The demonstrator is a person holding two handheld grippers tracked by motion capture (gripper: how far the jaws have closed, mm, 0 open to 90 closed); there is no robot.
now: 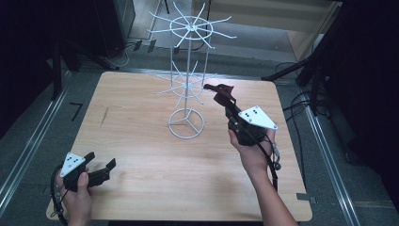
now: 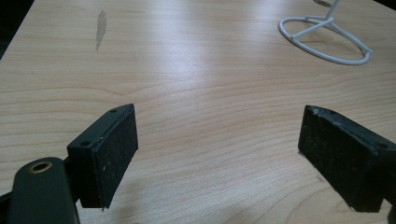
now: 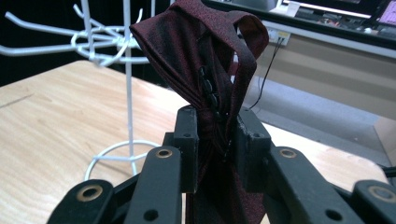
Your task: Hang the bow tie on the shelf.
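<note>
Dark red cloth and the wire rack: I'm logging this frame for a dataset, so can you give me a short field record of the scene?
held item: dark red cloth, bunched, clamped in the right gripper
right gripper position: raised beside the white wire rack, cloth near its lower arms
left gripper: open, nothing in it, low over the table
rack: upright, ring base on the table, hooks bare
cloth on hook: not yet

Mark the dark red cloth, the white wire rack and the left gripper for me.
dark red cloth [image 3: 196, 60]: right gripper view, on the bunched fold above the jaws.
white wire rack [image 1: 186, 123]: high view, on its ring base.
left gripper [image 1: 101, 165]: high view, between its open fingertips.
</note>
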